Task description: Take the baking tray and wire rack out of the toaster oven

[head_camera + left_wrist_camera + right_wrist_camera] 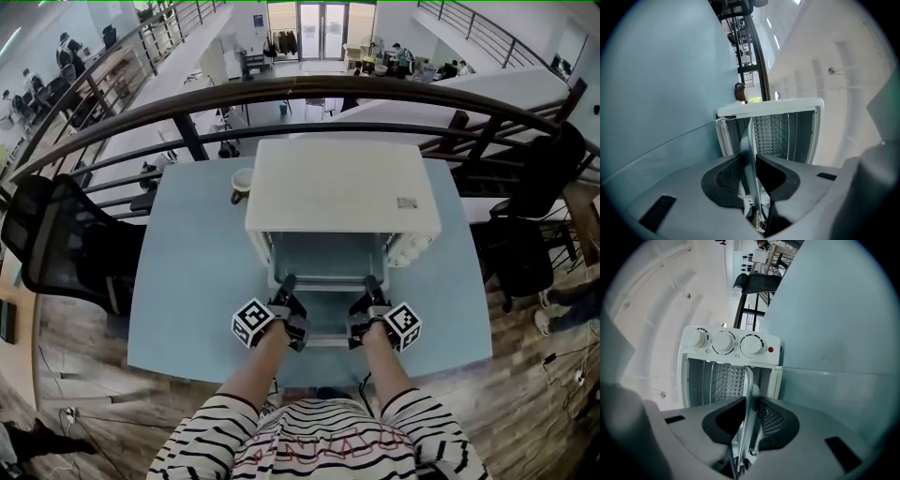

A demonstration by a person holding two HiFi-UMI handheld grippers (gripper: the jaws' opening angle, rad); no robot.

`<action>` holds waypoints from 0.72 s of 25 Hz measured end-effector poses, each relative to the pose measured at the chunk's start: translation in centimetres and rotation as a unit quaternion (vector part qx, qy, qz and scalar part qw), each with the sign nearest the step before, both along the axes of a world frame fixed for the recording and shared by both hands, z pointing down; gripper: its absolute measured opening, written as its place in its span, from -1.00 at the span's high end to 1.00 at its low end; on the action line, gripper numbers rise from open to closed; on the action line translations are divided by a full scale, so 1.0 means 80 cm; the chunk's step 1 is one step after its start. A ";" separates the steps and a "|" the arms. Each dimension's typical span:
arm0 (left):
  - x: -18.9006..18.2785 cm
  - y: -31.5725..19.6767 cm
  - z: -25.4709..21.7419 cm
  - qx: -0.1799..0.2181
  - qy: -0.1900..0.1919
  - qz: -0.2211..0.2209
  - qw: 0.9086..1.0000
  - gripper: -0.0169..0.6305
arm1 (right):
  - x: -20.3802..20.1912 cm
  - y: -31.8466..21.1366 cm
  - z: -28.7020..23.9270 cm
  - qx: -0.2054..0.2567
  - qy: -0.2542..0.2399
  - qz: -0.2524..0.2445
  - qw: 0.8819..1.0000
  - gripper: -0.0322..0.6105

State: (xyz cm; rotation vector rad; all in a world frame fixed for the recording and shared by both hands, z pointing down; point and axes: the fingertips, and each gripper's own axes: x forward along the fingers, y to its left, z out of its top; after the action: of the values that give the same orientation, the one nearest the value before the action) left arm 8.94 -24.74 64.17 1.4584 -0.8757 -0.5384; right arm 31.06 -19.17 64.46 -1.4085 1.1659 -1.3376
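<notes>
A white toaster oven point(342, 192) stands on the light blue table point(187, 281) with its front open toward me. The grey metal baking tray point(328, 272) sticks out of its mouth. My left gripper point(286, 286) is shut on the tray's left front edge point(749, 140). My right gripper point(372, 286) is shut on the tray's right front edge point(749, 380). Both gripper views are rolled sideways, so the tray shows as a thin upright blade between the dark pads. The wire rack point(780, 133) is inside the oven beside the tray, its bars point(717, 380) seen against the embossed back wall.
A dark mug point(242, 180) sits on the table by the oven's back left corner. The oven's three knobs point(724, 342) are on its right side. Black office chairs stand to the left point(66, 239) and to the right point(539, 178). A curved railing point(300, 94) runs behind the table.
</notes>
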 end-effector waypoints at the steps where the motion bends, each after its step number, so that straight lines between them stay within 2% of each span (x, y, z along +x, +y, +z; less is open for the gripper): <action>1: -0.001 0.005 -0.001 0.000 0.002 0.002 1.000 0.65 | -0.001 0.006 -0.002 0.001 -0.001 0.002 1.000 0.63; 6: -0.023 0.028 -0.022 0.000 0.011 0.014 1.000 0.65 | -0.023 0.032 -0.023 0.004 -0.004 0.015 1.000 0.63; 18: -0.037 0.079 -0.013 -0.011 0.038 0.029 0.999 0.65 | -0.040 0.094 -0.016 0.010 -0.012 0.036 0.999 0.63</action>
State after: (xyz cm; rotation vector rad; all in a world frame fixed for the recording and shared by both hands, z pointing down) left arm 5.97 -18.42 63.16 1.4311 -0.7750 -0.5353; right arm 27.89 -11.69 63.16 -1.4041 1.1005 -1.2864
